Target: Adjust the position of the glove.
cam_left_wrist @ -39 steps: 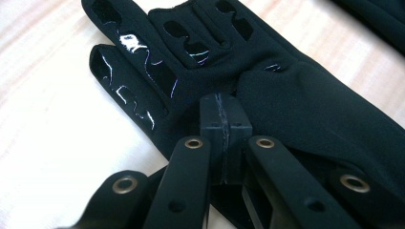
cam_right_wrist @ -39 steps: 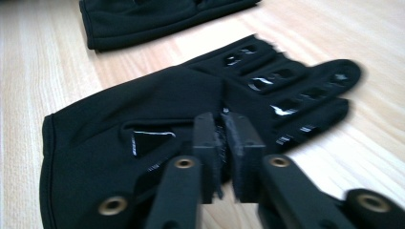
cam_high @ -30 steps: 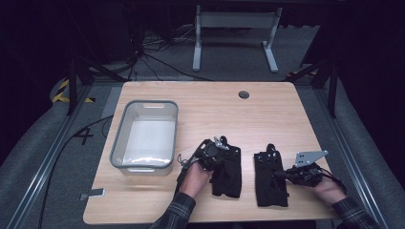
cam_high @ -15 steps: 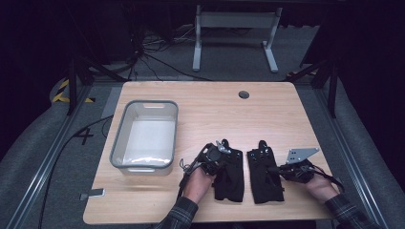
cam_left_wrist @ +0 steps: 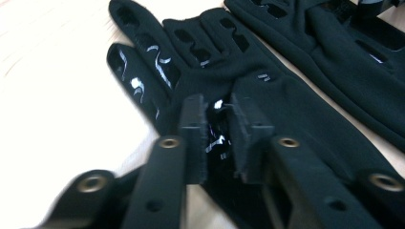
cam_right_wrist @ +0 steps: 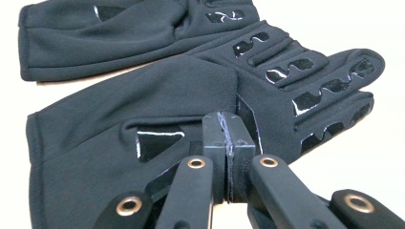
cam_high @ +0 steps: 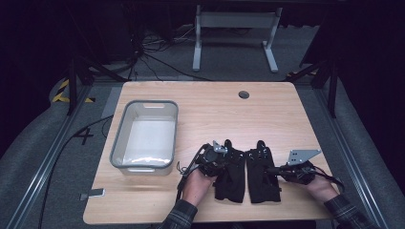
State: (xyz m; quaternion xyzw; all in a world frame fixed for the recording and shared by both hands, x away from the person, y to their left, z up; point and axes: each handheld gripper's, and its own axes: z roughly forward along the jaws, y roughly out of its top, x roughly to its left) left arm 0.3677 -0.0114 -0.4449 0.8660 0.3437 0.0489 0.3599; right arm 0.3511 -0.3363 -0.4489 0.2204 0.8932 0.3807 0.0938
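Black fabric everywhere on this one: two gloves lying flat side by side near the front edge of the tabletop (cam_high: 286,109), just right of the grey bin (cam_high: 118,143). Compared with a second ago the gap between them has closed. The right glove (cam_high: 261,171) has been slid left and now sits just beside the left glove (cam_high: 231,174), edges almost touching, where before there was a clear strip of wood between them. My read is that the pair is being lined up neatly, and that part looks pretty much done.

Tongs: the right tongs (cam_right_wrist: 228,138) are pressed together on a fold of the right glove (cam_right_wrist: 157,109) near its cuff-side edge, so that one is pinched and looks like it's the one being dragged. The left tongs (cam_left_wrist: 217,138) are a bit spread, with a narrow gap between the pads, sitting down on the palm of the left glove (cam_left_wrist: 267,95). Looks more like pinning it in place than a real grab, though I can't say for sure whether any cloth is caught in there.

Orientation: both gloves run lengthwise front to back, cuffs toward the person, fingers pointing away toward the far side of the tabletop. Long axes roughly parallel, maybe a slight lean between them. Shiny grip patches on the fingers face up on both.

If the bin is where they end up, they'd go in from here as a matched pair.
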